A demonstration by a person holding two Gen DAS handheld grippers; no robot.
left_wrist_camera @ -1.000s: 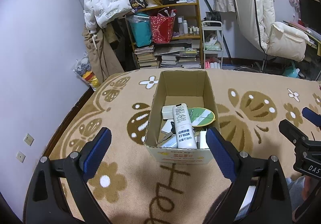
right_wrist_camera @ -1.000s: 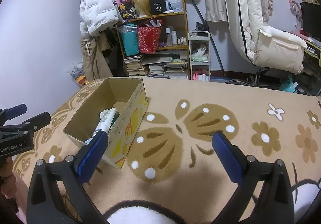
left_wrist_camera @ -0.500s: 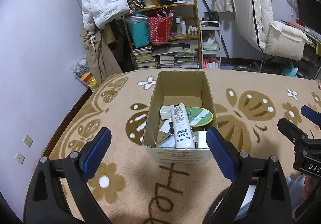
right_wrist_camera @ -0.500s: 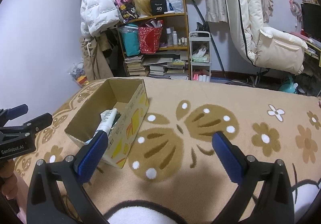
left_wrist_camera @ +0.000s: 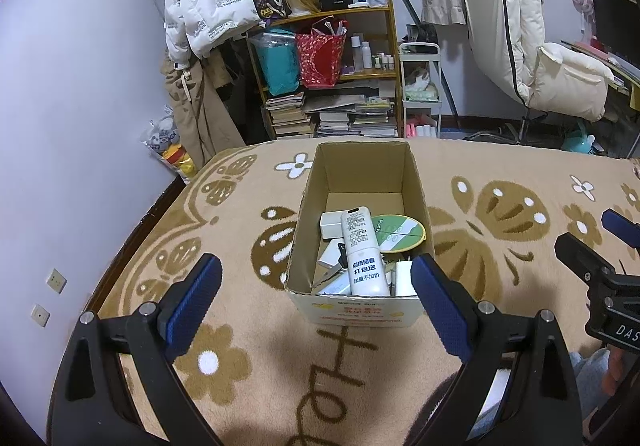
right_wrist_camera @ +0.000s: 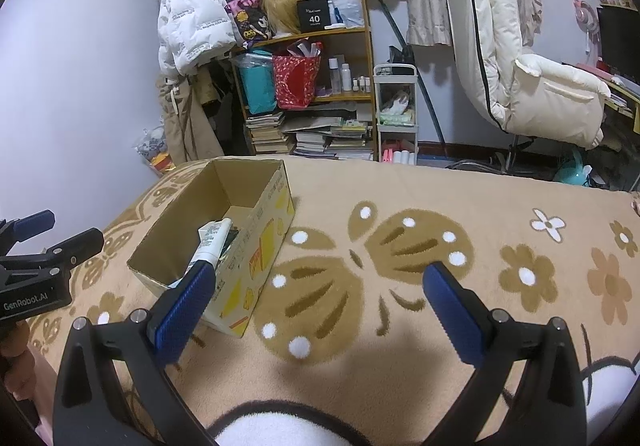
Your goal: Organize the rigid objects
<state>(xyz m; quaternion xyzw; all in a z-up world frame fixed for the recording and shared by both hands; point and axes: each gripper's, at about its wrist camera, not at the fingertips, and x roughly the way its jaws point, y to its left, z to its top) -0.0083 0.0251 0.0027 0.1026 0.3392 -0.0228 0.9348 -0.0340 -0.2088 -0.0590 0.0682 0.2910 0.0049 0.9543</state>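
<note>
1. Left wrist view: my left gripper (left_wrist_camera: pixel 316 286) is spread wide and holds nothing; its blue pads (left_wrist_camera: pixel 194 300) touch nothing and hang above the patterned blanket (left_wrist_camera: pixel 132 258).
2. Straight ahead of it, between the two fingers and just beyond their tips, stands the open cardboard box (left_wrist_camera: pixel 358 310), its near wall facing me.
3. Inside the box a white spray bottle (left_wrist_camera: pixel 362 252) lies lengthwise, its base toward the near wall. Just to its right is a round green lid (left_wrist_camera: pixel 400 234); behind and to its left is a small white case (left_wrist_camera: pixel 330 224), with other small white items packed along the near wall.
4. The far half of the box floor is bare cardboard.
5. Right wrist view: my right gripper (right_wrist_camera: pixel 316 298) is likewise wide apart and empty, with nothing but blanket between its fingers.
6. The box sits ahead and to the left of it, its yellow-printed side wall turned my way; the left pad (right_wrist_camera: pixel 182 312) overlaps the near corner in view, though I cannot tell whether they touch.
7. Ahead and right of the right gripper the blanket is open all the way to its far edge, where the shelf (right_wrist_camera: pixel 308 98) and a white padded chair (right_wrist_camera: pixel 540 86) stand.
8. To the left of the left gripper the blanket's edge drops off near the wall.
</note>
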